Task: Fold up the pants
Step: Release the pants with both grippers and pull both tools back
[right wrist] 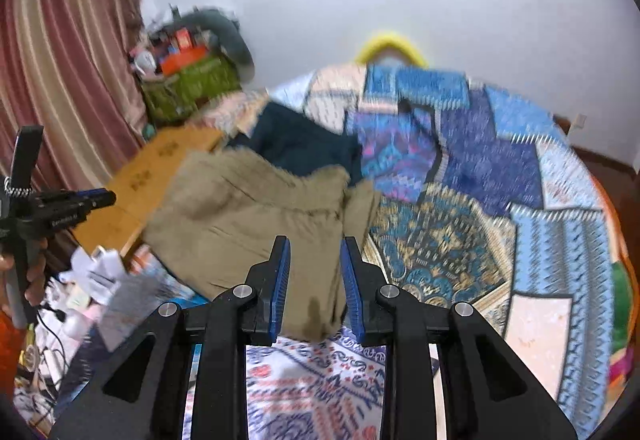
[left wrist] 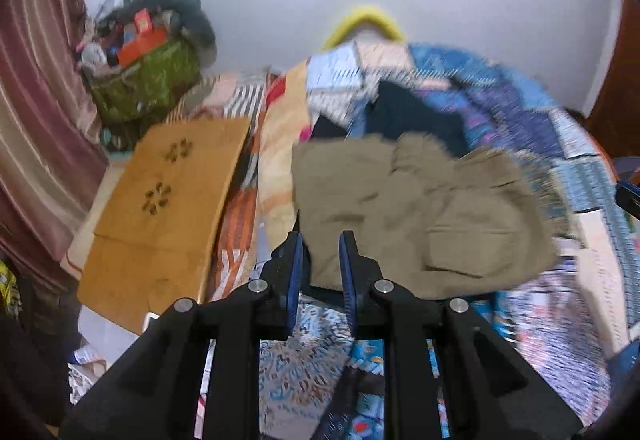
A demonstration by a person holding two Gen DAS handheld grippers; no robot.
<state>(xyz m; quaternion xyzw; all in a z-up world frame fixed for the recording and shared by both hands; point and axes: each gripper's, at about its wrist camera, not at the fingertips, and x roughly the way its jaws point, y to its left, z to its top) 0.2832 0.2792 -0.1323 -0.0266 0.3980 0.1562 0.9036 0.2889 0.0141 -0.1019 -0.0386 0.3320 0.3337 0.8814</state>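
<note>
Khaki pants (left wrist: 412, 207) lie bunched on a patchwork bedspread (left wrist: 560, 320), with a flap pocket facing up. My left gripper (left wrist: 322, 240) is open, its blue-padded fingers (left wrist: 297, 264) spread over the pants' near left edge, holding nothing. In the right wrist view the pants (right wrist: 256, 224) lie ahead. My right gripper (right wrist: 314, 244) is open over their near right edge, empty. The left gripper (right wrist: 96, 199) also shows at the far left of that view. A dark navy garment (right wrist: 296, 143) lies just behind the pants.
A tan wooden board (left wrist: 160, 207) lies left of the pants. A green bag (left wrist: 148, 79) stuffed with items stands at the back left by a striped curtain (left wrist: 36, 99). Papers and cables (right wrist: 80, 292) clutter the near left. A yellow object (right wrist: 390, 43) sits by the wall.
</note>
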